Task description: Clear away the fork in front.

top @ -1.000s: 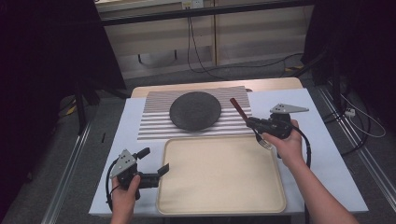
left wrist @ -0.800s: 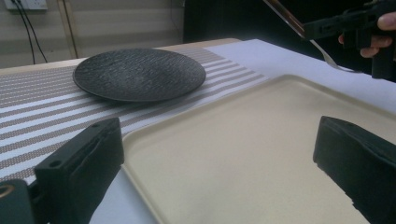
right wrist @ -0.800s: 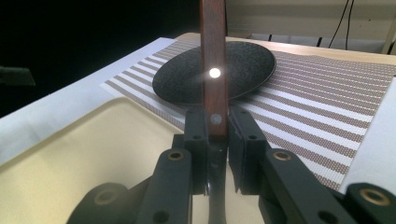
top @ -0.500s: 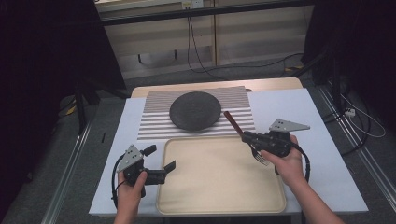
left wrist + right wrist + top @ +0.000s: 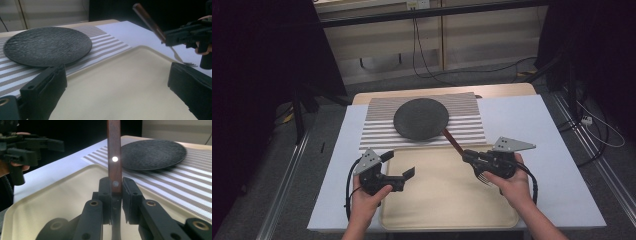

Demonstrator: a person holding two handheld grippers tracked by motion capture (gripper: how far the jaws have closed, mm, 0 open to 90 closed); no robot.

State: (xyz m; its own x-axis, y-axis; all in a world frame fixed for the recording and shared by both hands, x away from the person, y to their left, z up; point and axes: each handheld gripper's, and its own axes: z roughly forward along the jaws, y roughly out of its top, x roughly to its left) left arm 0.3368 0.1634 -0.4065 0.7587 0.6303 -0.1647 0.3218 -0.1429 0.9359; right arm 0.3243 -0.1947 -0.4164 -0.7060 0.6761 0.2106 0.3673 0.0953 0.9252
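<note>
Over the last second I have drawn my right gripper (image 5: 471,156) back from beside the dark plate (image 5: 421,118) to the tray's (image 5: 447,210) right rim, jaws clamped on the wooden-handled fork (image 5: 114,157), so I judge I'm about to set it down on the tray. My left gripper (image 5: 399,168) hovers over the tray's left edge, jaws wide and empty. Beyond the tray lies a striped mat (image 5: 377,132) on a white table cover (image 5: 522,117), with a dim room and floor cables (image 5: 422,55) behind.

A lab-like recording room. The white-topped table (image 5: 522,125) stands on grey carpet (image 5: 512,80) between metal floor rails (image 5: 597,165). Loose black cables (image 5: 422,55) trail along pale wall panels (image 5: 482,35).
</note>
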